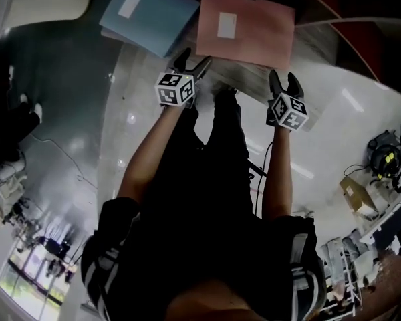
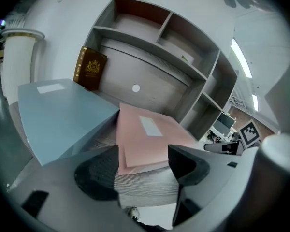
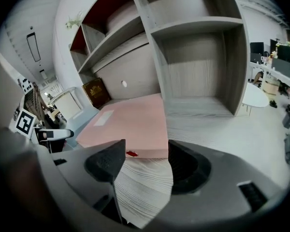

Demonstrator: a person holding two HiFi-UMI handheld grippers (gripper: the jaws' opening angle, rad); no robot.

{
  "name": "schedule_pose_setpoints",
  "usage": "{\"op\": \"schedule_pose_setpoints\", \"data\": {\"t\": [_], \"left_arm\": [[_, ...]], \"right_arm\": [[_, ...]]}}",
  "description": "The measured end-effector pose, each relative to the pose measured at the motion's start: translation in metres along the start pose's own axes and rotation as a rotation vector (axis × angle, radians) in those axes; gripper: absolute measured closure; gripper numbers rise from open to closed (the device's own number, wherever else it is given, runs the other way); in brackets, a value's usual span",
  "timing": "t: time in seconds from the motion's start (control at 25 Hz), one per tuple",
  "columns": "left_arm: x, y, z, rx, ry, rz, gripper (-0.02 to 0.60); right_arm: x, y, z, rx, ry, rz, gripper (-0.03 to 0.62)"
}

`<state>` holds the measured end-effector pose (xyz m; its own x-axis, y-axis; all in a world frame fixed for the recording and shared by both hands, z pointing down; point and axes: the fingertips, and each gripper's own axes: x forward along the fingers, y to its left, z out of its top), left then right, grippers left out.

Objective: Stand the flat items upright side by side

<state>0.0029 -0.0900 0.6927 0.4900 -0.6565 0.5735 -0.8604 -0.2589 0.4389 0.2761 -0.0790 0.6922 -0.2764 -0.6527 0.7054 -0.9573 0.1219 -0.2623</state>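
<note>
Both claws hang open and empty above the wood-grain ledge (image 3: 145, 178). The pink folder (image 1: 247, 29) lies flat just ahead of the left gripper (image 1: 192, 62) and right gripper (image 1: 285, 79), apparently untouched. The blue folder (image 1: 150, 15) lies flat ahead-left of the left claw.
</note>
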Motion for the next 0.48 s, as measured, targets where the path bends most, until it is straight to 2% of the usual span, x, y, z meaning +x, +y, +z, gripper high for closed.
{"op": "schedule_pose_setpoints", "data": {"t": [0.48], "left_arm": [[0.022, 0.006, -0.01, -0.001, 0.015, -0.031, 0.272]], "right_arm": [[0.028, -0.012, -0.009, 0.009, 0.025, -0.017, 0.309]]}}
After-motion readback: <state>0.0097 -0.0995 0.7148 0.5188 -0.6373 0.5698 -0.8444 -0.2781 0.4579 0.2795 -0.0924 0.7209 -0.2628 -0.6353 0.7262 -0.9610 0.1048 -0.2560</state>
